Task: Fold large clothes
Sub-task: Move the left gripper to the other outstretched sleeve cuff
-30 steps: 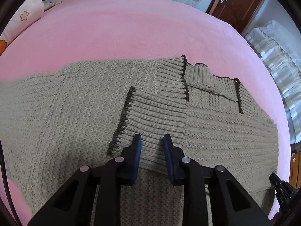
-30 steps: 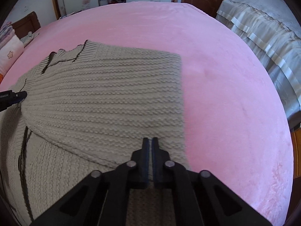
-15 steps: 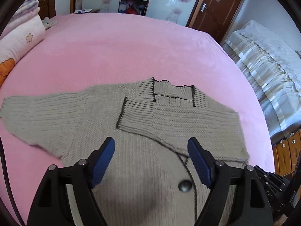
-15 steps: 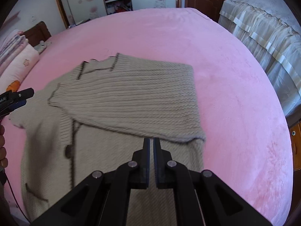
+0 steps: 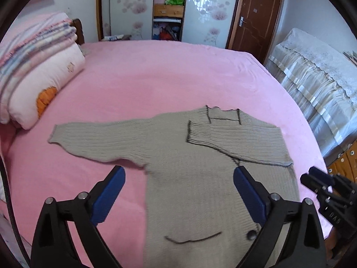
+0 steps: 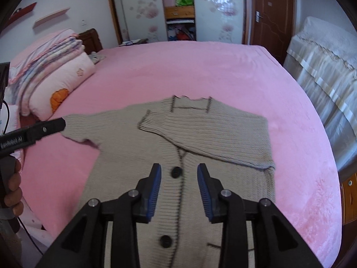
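Observation:
A beige knitted cardigan [image 5: 196, 174] with dark trim and dark buttons lies flat on the pink bed [image 5: 145, 76]. Its right sleeve [image 5: 236, 143] is folded across the chest; the left sleeve [image 5: 96, 140] stretches out to the left. My left gripper [image 5: 178, 176] hangs high above the cardigan, jaws still opening and wide apart, nothing between them. My right gripper [image 6: 178, 174] is also raised above the button front [image 6: 176, 171], its jaws opening with nothing between them. The left gripper [image 6: 33, 131] shows at the left edge of the right wrist view, over the sleeve cuff.
Folded quilts and a pillow [image 5: 38, 82] are stacked at the bed's left. A lace-covered piece of furniture [image 5: 316, 84] stands along the right side. A wardrobe [image 5: 169, 9] and a brown door [image 5: 256, 15] are behind. A person's hand [image 6: 13, 187] holds the left gripper's handle.
Both grippers rose and pulled back from the cardigan. The left let go of the folded sleeve cuff and opened wide; the right opened from shut. The whole cardigan now shows.

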### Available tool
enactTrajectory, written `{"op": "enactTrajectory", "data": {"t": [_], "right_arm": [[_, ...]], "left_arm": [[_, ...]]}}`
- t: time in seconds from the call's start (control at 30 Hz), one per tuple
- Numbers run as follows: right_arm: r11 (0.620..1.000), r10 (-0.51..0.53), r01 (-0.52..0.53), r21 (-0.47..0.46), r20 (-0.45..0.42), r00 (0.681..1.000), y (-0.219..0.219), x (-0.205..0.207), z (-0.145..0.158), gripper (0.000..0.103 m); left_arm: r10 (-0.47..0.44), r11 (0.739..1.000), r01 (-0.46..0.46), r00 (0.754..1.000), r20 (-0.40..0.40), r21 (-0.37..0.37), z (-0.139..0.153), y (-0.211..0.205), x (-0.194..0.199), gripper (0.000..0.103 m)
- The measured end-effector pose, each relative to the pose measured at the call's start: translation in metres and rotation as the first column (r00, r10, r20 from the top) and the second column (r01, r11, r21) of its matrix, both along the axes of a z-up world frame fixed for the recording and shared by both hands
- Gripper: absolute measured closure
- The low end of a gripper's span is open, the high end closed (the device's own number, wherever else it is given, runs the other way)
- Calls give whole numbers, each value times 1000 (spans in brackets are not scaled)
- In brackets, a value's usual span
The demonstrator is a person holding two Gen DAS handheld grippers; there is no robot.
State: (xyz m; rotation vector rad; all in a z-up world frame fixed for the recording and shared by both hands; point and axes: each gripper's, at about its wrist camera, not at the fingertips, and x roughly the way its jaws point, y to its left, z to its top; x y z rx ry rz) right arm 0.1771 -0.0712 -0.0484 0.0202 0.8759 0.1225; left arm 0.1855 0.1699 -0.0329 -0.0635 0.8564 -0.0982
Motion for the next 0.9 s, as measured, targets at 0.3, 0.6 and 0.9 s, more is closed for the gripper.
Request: {"op": "enactTrajectory", "data": {"t": [0.3,0.6,0.9], "right_arm": [[995,98,-97,-24,62,993,92,18,18,63],[995,91,-87,-42,92,992,158,75,4,63],[993,104,-96,-72,109,989,216,142,-28,63]], "left_arm": [[134,987,-134,991,3,94,6,120,-8,3],[214,963,-206,977,-28,173,-48,201,42,3],[313,943,-300,947,-75,144,-110,261,113,3]]}}
